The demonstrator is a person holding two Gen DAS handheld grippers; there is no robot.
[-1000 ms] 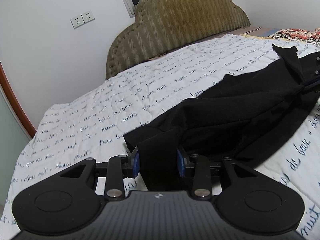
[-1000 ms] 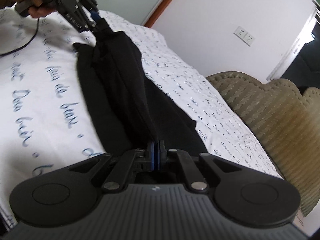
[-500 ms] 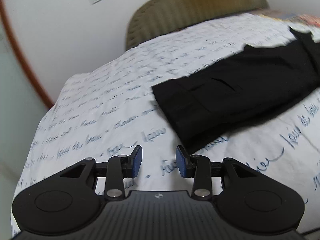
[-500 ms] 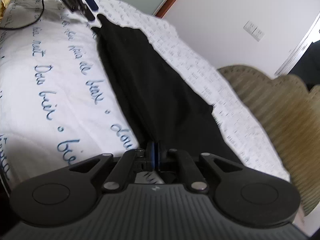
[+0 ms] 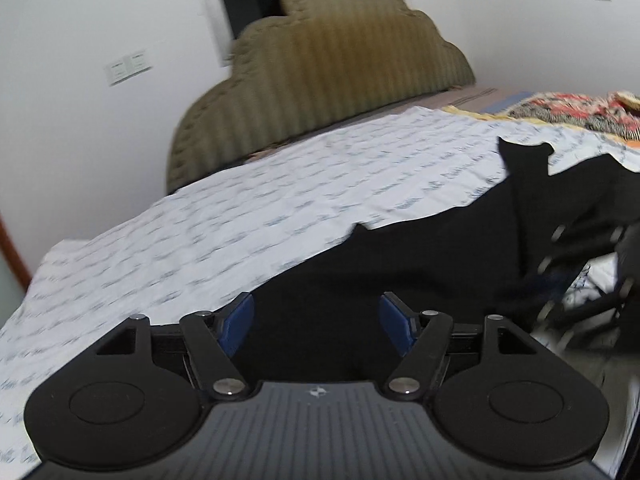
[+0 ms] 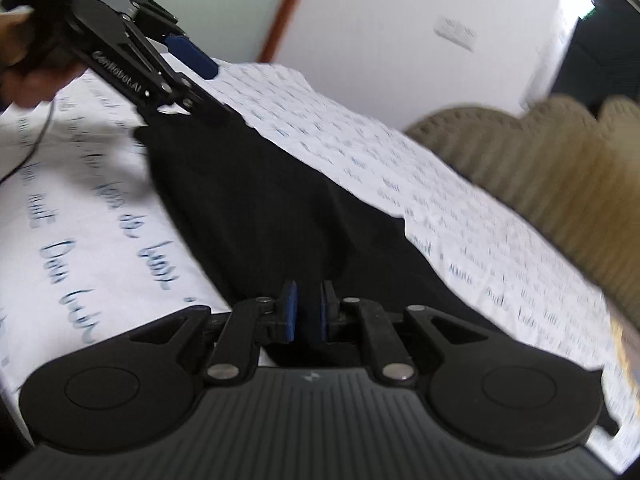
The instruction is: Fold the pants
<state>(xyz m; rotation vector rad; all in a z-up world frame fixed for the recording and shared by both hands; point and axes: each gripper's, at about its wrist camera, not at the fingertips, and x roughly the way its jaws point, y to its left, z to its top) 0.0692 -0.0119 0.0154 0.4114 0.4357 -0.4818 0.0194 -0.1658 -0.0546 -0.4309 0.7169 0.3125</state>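
The pants (image 6: 256,208) lie stretched along the bed (image 5: 240,216), a long black band of plain matte cloth running between our two tools, one end under the left tool and the other at the right tool. In the right view we see them narrow at the far end and widening toward us, with a soft ridge down the middle and one edge jutting out in a small corner onto the sheet. In the left view the cloth fills the low centre and rises on the right into a peaked, lifted bunch; the picture is blurred there, so we cannot read the folds. The bed wears a white sheet (image 6: 80,216) printed with blue handwriting. A ribbed olive headboard (image 5: 320,92) stands behind it against a white wall (image 5: 100,12). A red and black patterned cloth (image 5: 568,112) lies at the far right end. Our left gripper (image 5: 316,322) has its blue pads set wide apart over the dark cloth, holding nothing that we can see. Our right gripper (image 6: 307,312) has its pads drawn narrow, a slim gap between them with black cloth showing in it; we cannot tell whether they pinch it.
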